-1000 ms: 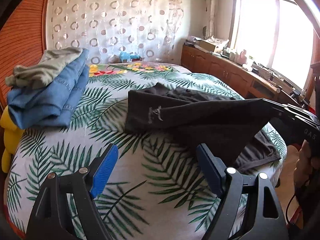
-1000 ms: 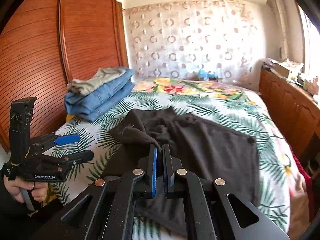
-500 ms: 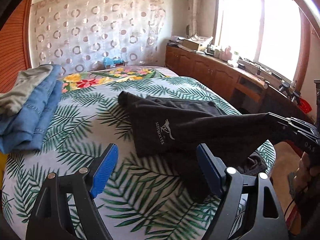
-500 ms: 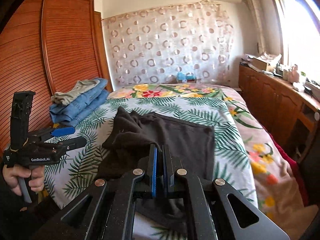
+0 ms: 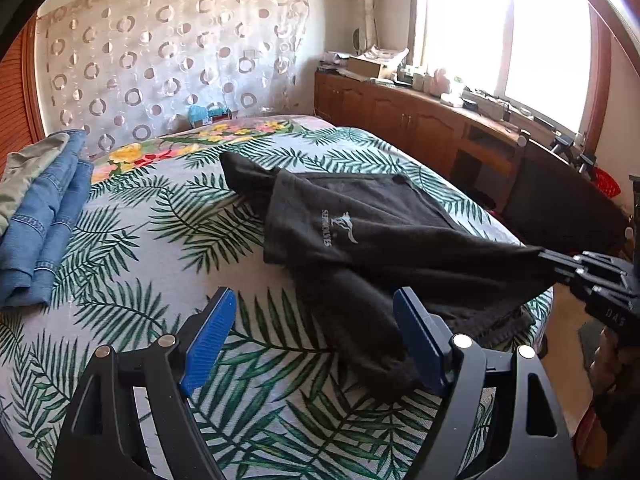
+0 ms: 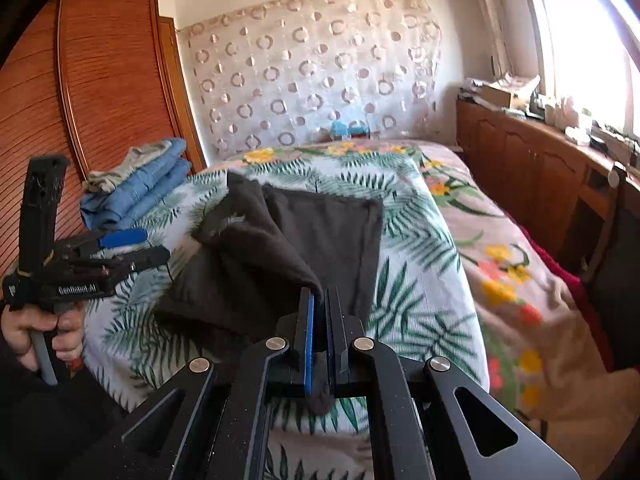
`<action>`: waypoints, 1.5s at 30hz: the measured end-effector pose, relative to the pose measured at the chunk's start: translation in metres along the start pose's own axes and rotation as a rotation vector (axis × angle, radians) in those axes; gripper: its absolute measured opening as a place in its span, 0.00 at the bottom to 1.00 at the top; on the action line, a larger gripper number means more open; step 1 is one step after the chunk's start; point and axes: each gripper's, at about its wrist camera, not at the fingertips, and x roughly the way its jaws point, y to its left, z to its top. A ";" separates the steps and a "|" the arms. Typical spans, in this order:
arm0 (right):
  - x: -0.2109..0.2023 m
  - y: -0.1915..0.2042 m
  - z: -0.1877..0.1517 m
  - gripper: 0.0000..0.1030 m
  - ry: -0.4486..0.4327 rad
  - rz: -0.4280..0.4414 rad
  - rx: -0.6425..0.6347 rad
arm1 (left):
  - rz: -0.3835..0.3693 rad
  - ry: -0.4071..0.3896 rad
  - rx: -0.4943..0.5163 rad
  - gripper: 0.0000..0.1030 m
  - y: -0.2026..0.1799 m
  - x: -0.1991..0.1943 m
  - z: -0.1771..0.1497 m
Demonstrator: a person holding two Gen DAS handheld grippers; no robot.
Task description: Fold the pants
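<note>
Dark grey pants [image 5: 360,232] with a white logo lie half-folded on the leaf-print bed [image 5: 168,280]. My right gripper [image 6: 318,300] is shut on one corner of the pants [image 6: 320,232] and holds that fabric stretched and lifted off the bed, near the bed's front edge. The left wrist view shows this right gripper [image 5: 560,264] at the right edge, with the cloth pulled taut to it. My left gripper [image 5: 312,336] hovers open over the bed, just in front of a hanging fold of the pants, with nothing between its blue pads. A hand holds that left gripper [image 6: 144,246].
A stack of folded blue jeans with a grey garment on top [image 5: 40,216] sits at the bed's far left. A wooden wardrobe [image 6: 80,100] stands left of the bed. Low wooden cabinets [image 5: 420,128] run under the window, with a dark chair [image 5: 560,200] beside the bed.
Both grippers have shifted sideways along the bed, so the jeans stack slid left in view. The right gripper kept its hold and drew the pants corner along with it.
</note>
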 end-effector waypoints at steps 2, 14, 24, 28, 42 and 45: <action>0.003 0.002 -0.003 0.04 0.027 -0.004 0.003 | 0.001 0.011 0.009 0.79 -0.003 0.003 -0.001; -0.001 0.001 0.012 0.05 0.084 -0.015 0.026 | 0.024 0.093 0.036 0.79 -0.007 0.019 -0.016; 0.001 -0.003 0.013 0.23 0.085 -0.066 0.025 | -0.067 0.097 0.015 0.48 -0.009 0.011 -0.025; 0.004 0.000 0.008 0.26 0.083 -0.074 0.021 | -0.110 0.121 0.000 0.37 -0.009 0.012 -0.028; 0.013 -0.005 0.009 0.33 0.086 -0.081 0.018 | -0.141 0.099 0.040 0.05 -0.020 -0.005 -0.026; 0.013 -0.005 0.009 0.33 0.089 -0.074 0.022 | -0.149 0.087 0.034 0.05 -0.017 -0.014 -0.026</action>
